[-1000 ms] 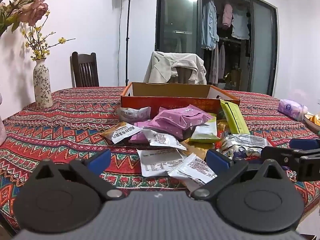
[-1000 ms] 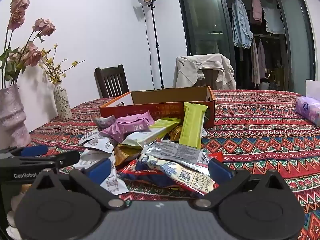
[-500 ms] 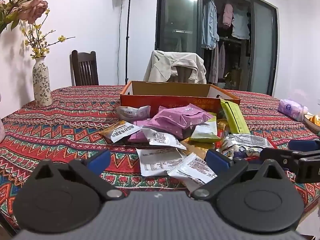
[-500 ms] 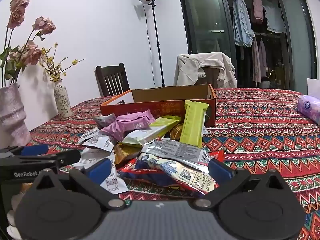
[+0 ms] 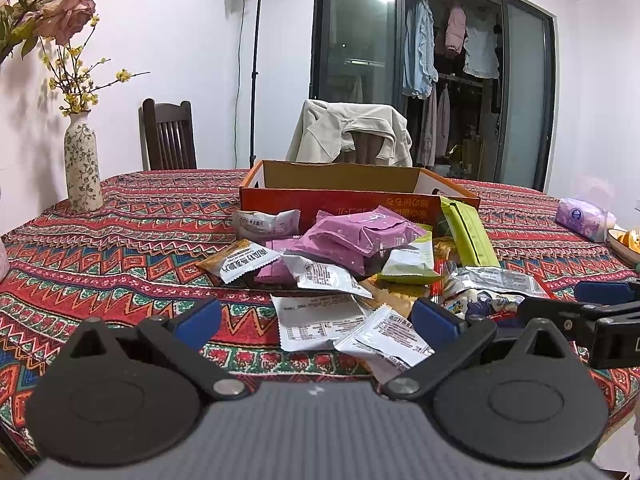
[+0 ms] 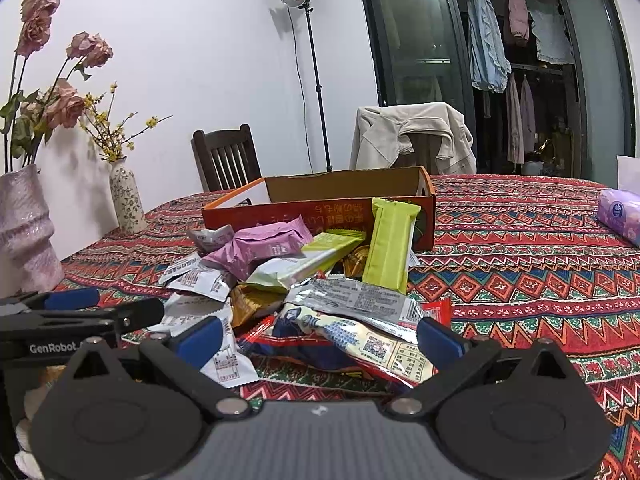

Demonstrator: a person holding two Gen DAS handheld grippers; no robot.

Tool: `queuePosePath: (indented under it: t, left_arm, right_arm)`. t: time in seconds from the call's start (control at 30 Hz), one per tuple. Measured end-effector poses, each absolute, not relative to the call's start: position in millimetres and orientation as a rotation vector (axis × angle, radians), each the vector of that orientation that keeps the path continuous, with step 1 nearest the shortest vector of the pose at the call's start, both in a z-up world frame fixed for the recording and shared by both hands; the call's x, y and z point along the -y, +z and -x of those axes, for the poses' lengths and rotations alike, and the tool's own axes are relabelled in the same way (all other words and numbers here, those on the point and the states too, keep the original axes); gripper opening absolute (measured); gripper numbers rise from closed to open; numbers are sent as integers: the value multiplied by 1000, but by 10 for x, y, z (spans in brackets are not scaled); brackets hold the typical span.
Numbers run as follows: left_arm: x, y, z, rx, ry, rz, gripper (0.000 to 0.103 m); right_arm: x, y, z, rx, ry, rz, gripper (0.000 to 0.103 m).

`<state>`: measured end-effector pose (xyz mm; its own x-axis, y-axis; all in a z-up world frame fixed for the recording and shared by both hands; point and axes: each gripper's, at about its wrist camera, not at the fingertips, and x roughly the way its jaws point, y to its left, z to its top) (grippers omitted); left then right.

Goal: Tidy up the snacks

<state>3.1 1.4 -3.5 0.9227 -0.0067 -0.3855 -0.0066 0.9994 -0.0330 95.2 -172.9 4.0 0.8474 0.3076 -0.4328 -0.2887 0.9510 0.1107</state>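
Both tongs we held wide open and empty: our left gripper (image 5: 316, 320) hovered near the white packets (image 5: 320, 318), our right gripper (image 6: 320, 338) just before a long blue-and-white wrapper (image 6: 360, 342). We saw the snacks (image 5: 360, 256) heaped on the patterned cloth (image 5: 120, 248), touching the front wall of an orange box (image 6: 320, 212), one green bar (image 6: 390, 248) leaning against it.

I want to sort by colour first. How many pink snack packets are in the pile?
2. One large pink packet lies on top of the pile; a second pink packet lies lower, partly covered. More may be hidden underneath.
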Motion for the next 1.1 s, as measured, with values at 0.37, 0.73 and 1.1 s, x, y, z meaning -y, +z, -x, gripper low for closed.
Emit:
queuePosePath:
  t: [0.37, 0.73, 1.1]
  left_arm:
    - [-9, -40, -29, -396, 2, 34, 103]
    - [4, -62, -35, -400, 1, 33, 103]
    - [1, -61, -48, -403, 4, 32, 103]
  right_arm:
    - [1734, 36, -950, -463, 316, -42, 103]
    - [1732, 35, -950, -464, 315, -41, 103]
    - [1731, 34, -952, -465, 315, -41, 103]
